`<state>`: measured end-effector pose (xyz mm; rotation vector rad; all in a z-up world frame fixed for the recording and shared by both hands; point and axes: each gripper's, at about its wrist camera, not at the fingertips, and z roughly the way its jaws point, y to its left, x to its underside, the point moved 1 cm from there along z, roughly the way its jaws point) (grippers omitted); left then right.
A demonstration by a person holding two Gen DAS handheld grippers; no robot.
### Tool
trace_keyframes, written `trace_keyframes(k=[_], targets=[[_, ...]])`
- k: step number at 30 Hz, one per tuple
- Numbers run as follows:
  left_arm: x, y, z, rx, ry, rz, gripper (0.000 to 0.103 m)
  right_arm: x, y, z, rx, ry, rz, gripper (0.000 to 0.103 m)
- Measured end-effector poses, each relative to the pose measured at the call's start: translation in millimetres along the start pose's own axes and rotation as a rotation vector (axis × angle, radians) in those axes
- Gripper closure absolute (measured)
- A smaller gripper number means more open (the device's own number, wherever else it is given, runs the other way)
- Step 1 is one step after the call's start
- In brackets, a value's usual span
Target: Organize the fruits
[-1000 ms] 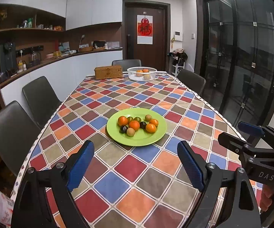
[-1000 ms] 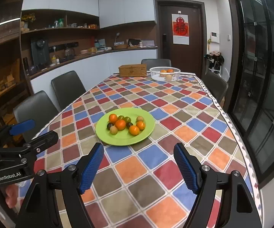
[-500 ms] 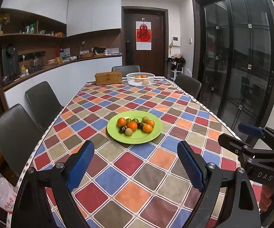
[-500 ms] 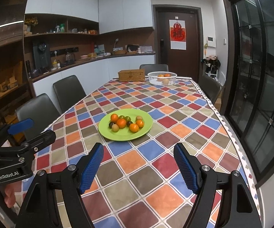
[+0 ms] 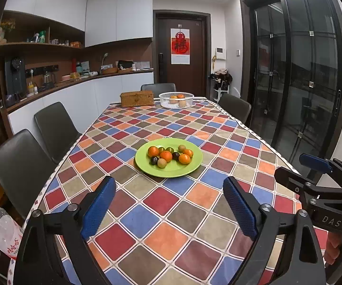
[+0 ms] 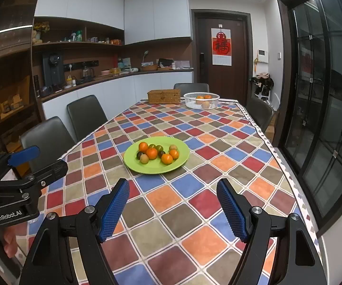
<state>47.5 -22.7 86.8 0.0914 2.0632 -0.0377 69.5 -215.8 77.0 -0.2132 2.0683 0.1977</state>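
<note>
A green plate [image 5: 171, 169] sits mid-table with several small fruits: oranges [image 5: 166, 155], dark plums [image 5: 154, 160], green and tan ones. It also shows in the right wrist view [image 6: 154, 167]. A white basket [image 5: 176, 103] with oranges stands at the far end, also in the right wrist view [image 6: 201, 104]. My left gripper [image 5: 168, 207] is open and empty, above the near table, short of the plate. My right gripper [image 6: 172, 210] is open and empty, beside it on the right.
A checkered cloth covers the table [image 5: 185, 213]. A wicker box [image 5: 136, 98] stands beside the basket. Dark chairs [image 5: 52, 125] line the left side and far end. A plastic bottle [image 5: 0, 228] is at the near left corner. Glass doors [image 6: 325, 118] are on the right.
Both grippers have pulled back and up from the plate, which now looks smaller and farther away. Both stay open.
</note>
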Motion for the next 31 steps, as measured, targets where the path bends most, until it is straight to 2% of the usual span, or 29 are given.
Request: trace_keyframes(k=[3,6,31], targets=[[2,0,-4,-0.007,-0.007,0.003,0.007,0,0,1,-0.001,0.000,0.000,0.027],[3,0,-6,-0.016,-0.008,0.003,0.000,0,0,1,-0.001,0.000,0.000,0.027],[8,3,-1,-0.013,0.012,-0.018,0.000,15,5,-1,0.005,0.026,0.002,0.027]])
